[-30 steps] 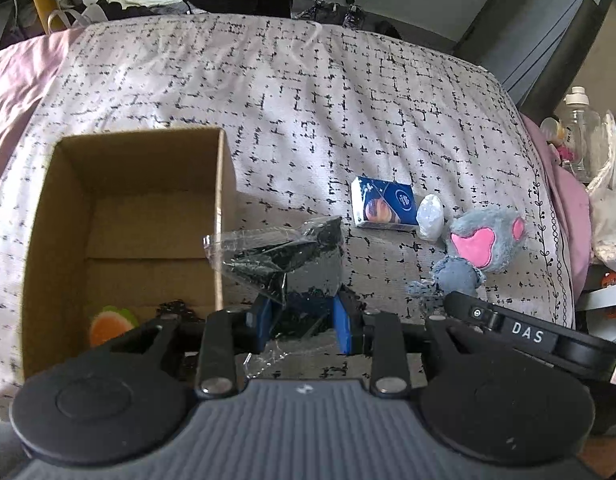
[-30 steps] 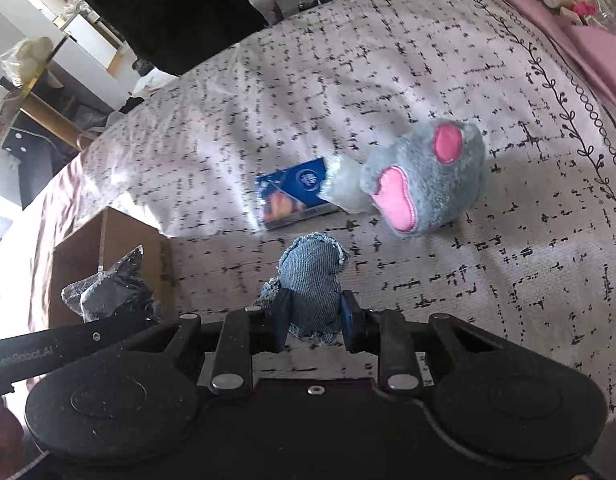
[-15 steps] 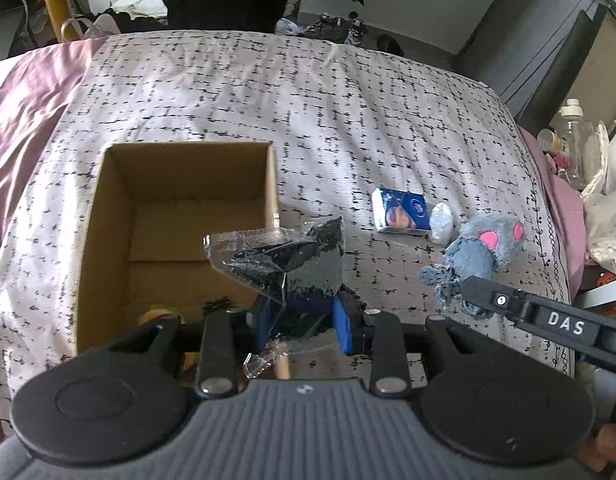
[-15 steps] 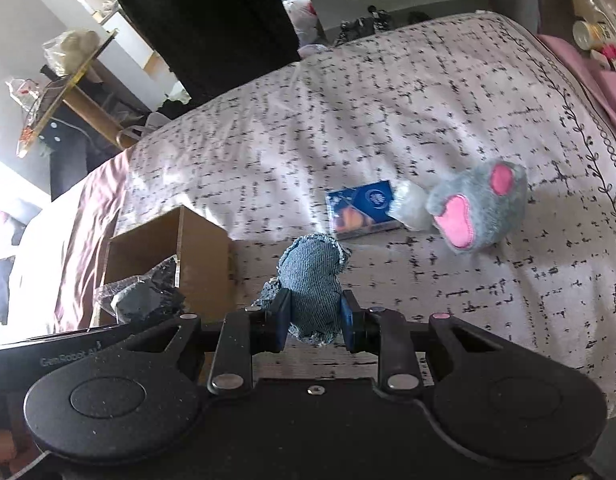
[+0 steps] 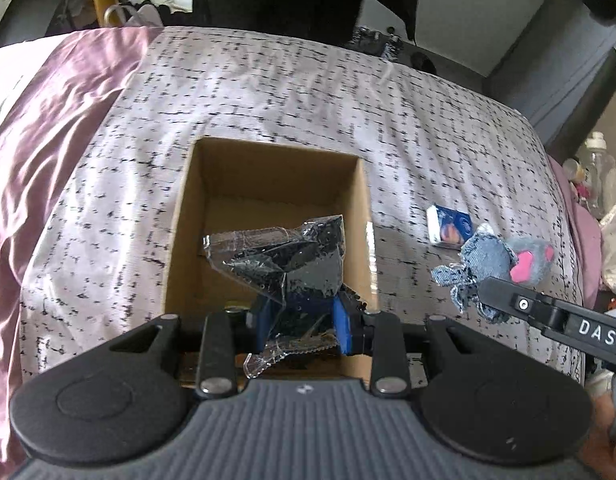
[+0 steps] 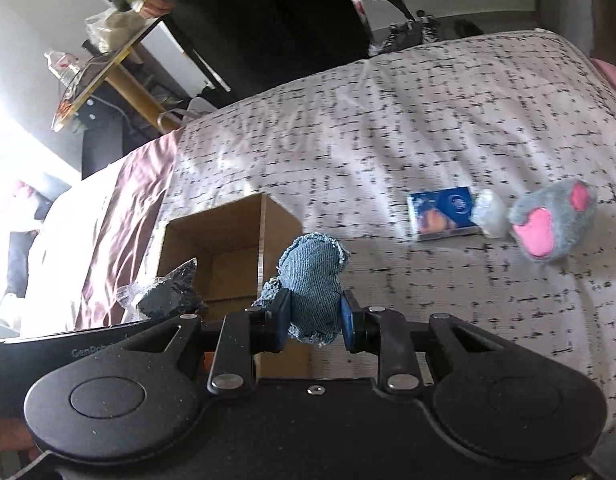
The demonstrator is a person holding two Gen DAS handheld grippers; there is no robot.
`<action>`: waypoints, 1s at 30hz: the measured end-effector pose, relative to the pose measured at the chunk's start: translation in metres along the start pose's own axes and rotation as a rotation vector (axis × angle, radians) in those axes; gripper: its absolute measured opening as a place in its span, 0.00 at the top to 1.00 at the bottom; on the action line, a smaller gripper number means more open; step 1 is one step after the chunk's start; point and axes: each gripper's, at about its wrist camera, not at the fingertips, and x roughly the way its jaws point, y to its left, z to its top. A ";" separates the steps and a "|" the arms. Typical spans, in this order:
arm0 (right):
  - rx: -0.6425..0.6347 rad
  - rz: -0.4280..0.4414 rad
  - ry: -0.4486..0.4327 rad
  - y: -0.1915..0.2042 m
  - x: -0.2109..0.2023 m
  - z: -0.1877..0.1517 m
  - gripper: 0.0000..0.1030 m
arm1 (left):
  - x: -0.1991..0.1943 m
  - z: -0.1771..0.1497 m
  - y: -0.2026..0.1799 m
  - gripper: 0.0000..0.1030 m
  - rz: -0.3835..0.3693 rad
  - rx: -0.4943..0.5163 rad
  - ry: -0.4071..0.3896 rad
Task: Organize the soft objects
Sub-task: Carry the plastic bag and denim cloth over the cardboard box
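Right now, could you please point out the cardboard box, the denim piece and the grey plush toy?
cardboard box point(image 5: 267, 160), left wrist view, far inner wall.
denim piece point(image 6: 314, 276), right wrist view, its middle.
grey plush toy point(image 6: 548, 208), right wrist view, grey fur.

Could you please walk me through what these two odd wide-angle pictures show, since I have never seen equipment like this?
A person holds a two-finger gripper in each hand, and each has a fisheye camera looking forward along its fingers; the black housing at the bottom is the tool itself. In the left camera's picture, the left gripper is shut on a clear bag of dark fabric above an open cardboard box. In the right camera's picture, the right gripper is shut on a denim piece. On the patterned bedspread lie a blue packet, a small whitish object and a grey and pink plush toy.
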 end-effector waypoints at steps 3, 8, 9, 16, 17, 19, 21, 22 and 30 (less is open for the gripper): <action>-0.002 0.013 0.002 0.009 0.005 -0.001 0.75 | 0.001 0.002 0.013 0.69 0.005 -0.025 -0.003; -0.020 0.027 0.018 0.027 0.013 -0.004 0.75 | 0.012 0.005 0.037 0.69 0.008 -0.084 0.011; -0.022 0.028 0.020 0.031 0.015 -0.005 0.75 | 0.014 0.005 0.040 0.69 0.006 -0.091 0.015; -0.050 0.026 0.040 0.054 0.028 -0.008 0.75 | 0.031 0.010 0.056 0.69 0.008 -0.118 0.041; -0.053 0.026 0.045 0.057 0.030 -0.009 0.75 | 0.033 0.011 0.057 0.69 0.011 -0.116 0.043; -0.059 0.020 0.052 0.061 0.034 -0.009 0.75 | 0.038 0.013 0.057 0.69 0.009 -0.111 0.050; -0.068 0.011 0.060 0.065 0.039 -0.010 0.75 | 0.043 0.014 0.055 0.69 0.010 -0.098 0.057; -0.071 0.005 0.064 0.066 0.040 -0.010 0.75 | 0.046 0.015 0.054 0.69 0.012 -0.092 0.061; -0.111 -0.032 0.084 0.074 0.048 -0.014 0.75 | 0.063 0.018 0.049 0.66 0.015 -0.078 0.113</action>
